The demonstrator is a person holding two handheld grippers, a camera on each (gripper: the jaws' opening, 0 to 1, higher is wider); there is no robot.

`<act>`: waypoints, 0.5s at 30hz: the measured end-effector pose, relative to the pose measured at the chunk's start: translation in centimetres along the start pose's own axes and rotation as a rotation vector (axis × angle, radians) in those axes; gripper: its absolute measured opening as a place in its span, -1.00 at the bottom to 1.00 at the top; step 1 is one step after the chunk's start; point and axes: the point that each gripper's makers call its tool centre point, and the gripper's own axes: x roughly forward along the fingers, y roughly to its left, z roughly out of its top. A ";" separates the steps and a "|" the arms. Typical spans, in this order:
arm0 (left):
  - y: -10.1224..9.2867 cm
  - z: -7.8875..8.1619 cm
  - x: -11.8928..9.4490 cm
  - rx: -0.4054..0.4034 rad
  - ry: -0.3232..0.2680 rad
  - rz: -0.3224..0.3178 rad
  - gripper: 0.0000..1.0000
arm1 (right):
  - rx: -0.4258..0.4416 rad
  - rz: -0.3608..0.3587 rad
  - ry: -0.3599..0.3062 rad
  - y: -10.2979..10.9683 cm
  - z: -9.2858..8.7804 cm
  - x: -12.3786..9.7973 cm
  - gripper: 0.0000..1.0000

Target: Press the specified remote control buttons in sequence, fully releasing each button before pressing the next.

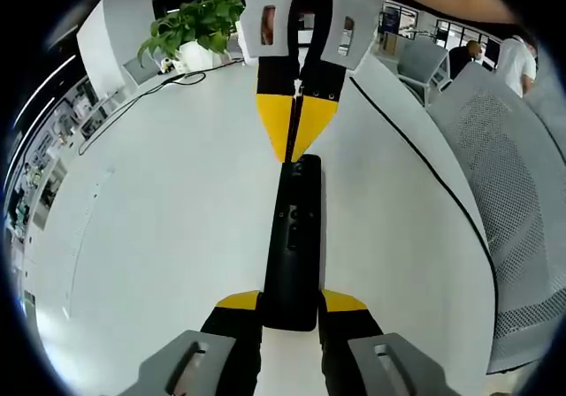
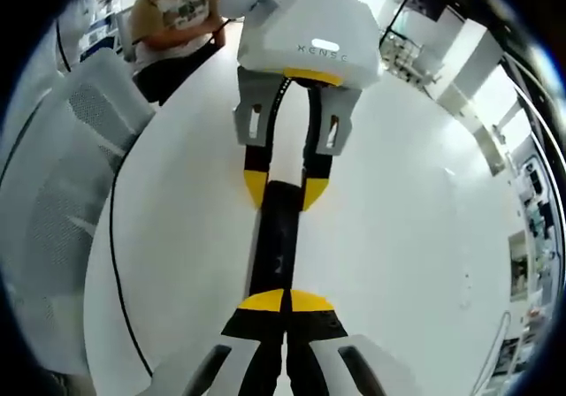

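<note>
A long black remote control (image 1: 292, 237) lies on the white table (image 1: 159, 237), buttons facing up. My left gripper (image 1: 290, 303) is shut on its near end, one yellow-tipped jaw on each side. My right gripper (image 1: 290, 153) comes in from the top of the left gripper view, jaws shut together, and its tips meet the remote's far end. In the right gripper view the remote (image 2: 274, 237) runs away from my shut right gripper (image 2: 286, 300) towards the left gripper (image 2: 285, 191), which clamps the other end. Whether a button is pushed down I cannot tell.
A potted green plant (image 1: 195, 25) and a thin black cable (image 1: 133, 104) sit at the table's far side. Grey mesh chairs (image 1: 504, 193) (image 2: 62, 166) stand along the table edge. A person (image 1: 517, 56) stands in the background, and another person's torso (image 2: 168, 34) shows behind the table.
</note>
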 end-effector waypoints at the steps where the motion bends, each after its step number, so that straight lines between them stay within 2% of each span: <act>1: 0.0 0.0 0.0 0.001 0.000 0.000 -0.53 | 0.000 0.002 0.000 0.1 0.0 0.1 -1.00; 15: -0.2 0.0 0.0 0.001 -0.003 -0.002 -0.53 | 0.009 0.026 0.001 0.5 -0.4 1.4 -1.00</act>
